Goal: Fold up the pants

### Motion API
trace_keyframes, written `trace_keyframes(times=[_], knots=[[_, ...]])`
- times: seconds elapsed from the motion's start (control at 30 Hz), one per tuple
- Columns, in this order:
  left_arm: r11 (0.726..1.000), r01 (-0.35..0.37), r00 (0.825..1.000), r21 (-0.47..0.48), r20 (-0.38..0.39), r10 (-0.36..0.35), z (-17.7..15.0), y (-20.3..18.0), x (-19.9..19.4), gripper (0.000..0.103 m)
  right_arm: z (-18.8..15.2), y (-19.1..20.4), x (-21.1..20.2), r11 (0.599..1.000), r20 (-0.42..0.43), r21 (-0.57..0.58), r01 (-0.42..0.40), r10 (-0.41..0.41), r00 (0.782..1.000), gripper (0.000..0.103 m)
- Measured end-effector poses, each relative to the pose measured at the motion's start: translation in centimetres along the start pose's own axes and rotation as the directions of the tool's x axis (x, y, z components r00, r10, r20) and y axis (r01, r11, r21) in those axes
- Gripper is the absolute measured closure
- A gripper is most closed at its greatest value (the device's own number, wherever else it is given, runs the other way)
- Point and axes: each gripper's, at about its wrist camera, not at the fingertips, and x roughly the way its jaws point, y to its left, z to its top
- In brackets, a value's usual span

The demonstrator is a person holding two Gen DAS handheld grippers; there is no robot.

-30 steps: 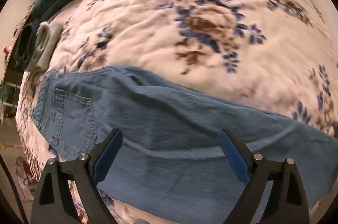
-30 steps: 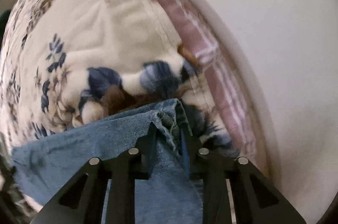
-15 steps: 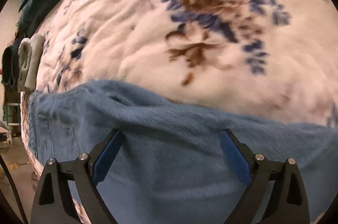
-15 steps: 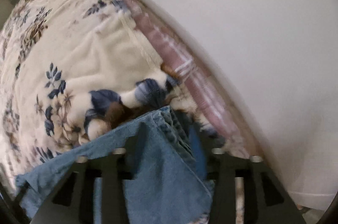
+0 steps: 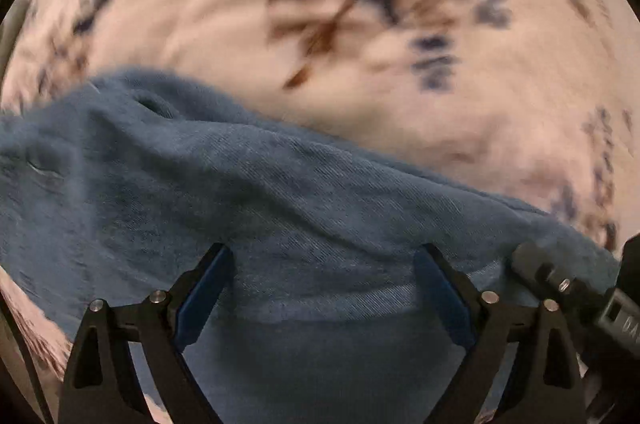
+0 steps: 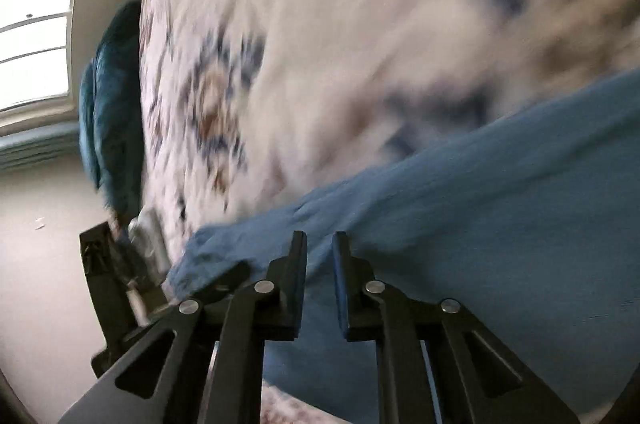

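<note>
The blue denim pants point(image 5: 280, 224) are lying across a floral quilt point(image 5: 400, 43), and both views are smeared with motion blur, so fine detail is being lost. The left gripper point(image 5: 322, 288) is standing with its jaws spread wide above the denim, holding nothing — the cloth is merely running beneath its blue pads point(image 5: 204, 296). The right gripper point(image 6: 320, 276) is showing its jaws drawn close with a slim gap between them; denim is bunching around the tips, but whether cloth is actually pinched there I cannot tell. In the left wrist view that right gripper point(image 5: 568, 284) is appearing at the pants' right-hand end, touching the fabric. Judging by this, the step in hand is carrying one end of the pants over toward the other to make a lengthwise fold, and the next move is likely calling for the left gripper to pin or take the middle of the denim so the fold line stays straight. Beyond the pants, at the quilt's far edge, a teal blanket point(image 6: 112, 103) is heaped near a window point(image 6: 36, 35), with some pale folded cloth point(image 6: 146, 236) beside it — both well apart from the fold, so only a humped wrinkle point(image 5: 152, 103) in the denim is standing in the way.
</note>
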Motion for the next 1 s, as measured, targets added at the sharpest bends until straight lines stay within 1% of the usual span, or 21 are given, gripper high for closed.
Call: trace_keyframes(times=[0.03, 0.07, 0.1, 0.13, 0.2, 0.27, 0.4, 0.47, 0.5, 0.53, 0.57, 0.6, 0.63, 0.67, 0.7, 0.77, 0.8, 0.87, 0.9, 0.93, 1.0], knots=[[1.000, 0.009, 1.000, -0.018, -0.013, -0.010, 0.4, 0.4, 0.6, 0.009, 0.1, -0.4, 2.1, 0.999, -0.043, 0.037, -0.014, 0.016, 0.999, 0.092], [0.999, 0.023, 0.999, -0.041, -0.032, -0.025, 0.9, 0.7, 1.2, 0.009, 0.1, -0.8, 3.2, 0.999, -0.063, 0.053, -0.006, 0.009, 0.998, 0.094], [0.999, 0.024, 0.999, -0.043, -0.042, -0.025, 1.3, 0.7, 1.4, 0.009, 0.7, -1.2, 3.8, 0.998, -0.068, 0.049, 0.046, -0.042, 0.997, 0.103], [0.999, 0.020, 0.999, -0.042, -0.046, -0.022, 1.4, 0.6, 1.5, 0.009, 0.6, -1.6, 3.9, 0.996, -0.063, 0.052, 0.072, -0.069, 0.996, 0.103], [0.999, 0.017, 0.999, -0.039, -0.042, -0.018, 1.4, 0.6, 1.3, 0.009, 0.8, -3.0, 3.3, 0.992, -0.047, 0.101, 0.079, -0.074, 0.996, 0.103], [0.999, 0.015, 1.000, -0.039, -0.019, -0.016, 1.4, 0.7, 0.6, 0.009, 0.8, -3.5, 2.1, 0.989, -0.015, 0.096, 0.110, -0.109, 0.994, 0.103], [0.993, -0.023, 0.997, -0.117, 0.074, 0.032, 2.6, 3.6, -1.2, 0.009, 2.2, -5.8, -0.8, 0.980, 0.034, 0.139, 0.139, -0.145, 0.989, 0.103], [0.986, 0.020, 0.998, -0.167, 0.069, -0.008, 3.4, 5.1, -1.6, 0.009, 2.9, -6.9, -1.8, 0.976, 0.048, 0.165, 0.143, -0.153, 0.987, 0.103], [0.985, 0.022, 0.998, -0.171, 0.064, -0.011, 3.4, 5.2, -1.9, 0.009, 3.2, -6.9, -1.8, 0.978, 0.034, 0.165, 0.130, -0.137, 0.990, 0.103], [0.989, 0.008, 0.997, -0.146, 0.075, 0.003, 3.2, 4.6, -2.5, 0.009, 3.5, -6.3, -1.8, 0.980, 0.022, 0.146, 0.132, -0.137, 0.990, 0.103], [0.997, -0.027, 0.993, -0.075, 0.112, 0.035, 2.8, 3.2, -3.6, 0.009, 3.6, -5.9, -2.2, 0.982, 0.015, 0.120, 0.144, -0.147, 0.989, 0.098], [0.998, -0.069, 0.986, -0.006, 0.150, 0.069, 2.6, 2.0, -4.6, 0.009, 3.4, -5.0, -2.6, 0.983, 0.008, 0.079, 0.166, -0.167, 0.986, 0.091], [0.994, -0.095, 0.981, 0.061, 0.177, 0.083, 1.8, 0.3, -5.1, 0.009, 3.1, -4.0, -3.1, 0.981, 0.014, 0.036, 0.189, -0.190, 0.982, 0.086], [0.987, -0.111, 0.978, 0.112, 0.189, 0.089, 1.2, -0.9, -5.3, 0.009, 2.5, -3.3, -3.8, 0.977, 0.031, -0.005, 0.212, -0.211, 0.977, 0.074], [0.975, -0.139, 0.975, 0.173, 0.195, 0.105, 0.6, -2.6, -5.1, 0.009, 2.1, -2.7, -4.3, 0.973, 0.043, -0.035, 0.227, -0.225, 0.973, 0.067], [0.949, -0.194, 0.968, 0.251, 0.205, 0.143, 0.2, -5.2, -3.8, 0.009, 1.8, -1.8, -4.4, 0.965, 0.057, -0.078, 0.251, -0.247, 0.967, 0.067], [0.941, -0.215, 0.965, 0.260, 0.205, 0.164, 0.6, -5.8, -3.0, 0.009, 2.2, -1.7, -3.9, 0.961, 0.055, -0.092, 0.262, -0.258, 0.965, 0.067], [0.943, -0.236, 0.962, 0.237, 0.192, 0.192, 2.2, -6.0, -1.8, 0.009, 3.3, -2.1, -3.1, 0.954, 0.071, -0.076, 0.291, -0.286, 0.956, 0.068], [0.950, -0.230, 0.964, 0.213, 0.182, 0.193, 3.1, -5.8, -1.5, 0.009, 4.0, -2.2, -2.6, 0.950, 0.069, -0.070, 0.304, -0.299, 0.952, 0.073], [0.959, -0.214, 0.967, 0.185, 0.175, 0.183, 3.8, -5.7, -1.6, 0.009, 4.3, -2.6, -2.3, 0.947, 0.066, -0.061, 0.316, -0.312, 0.948, 0.076], [0.985, -0.124, 0.977, 0.117, 0.188, 0.100, 4.5, -4.7, -3.2, 0.009, 4.5, -3.0, -2.6, 0.954, 0.051, -0.054, 0.293, -0.291, 0.955, 0.076]])
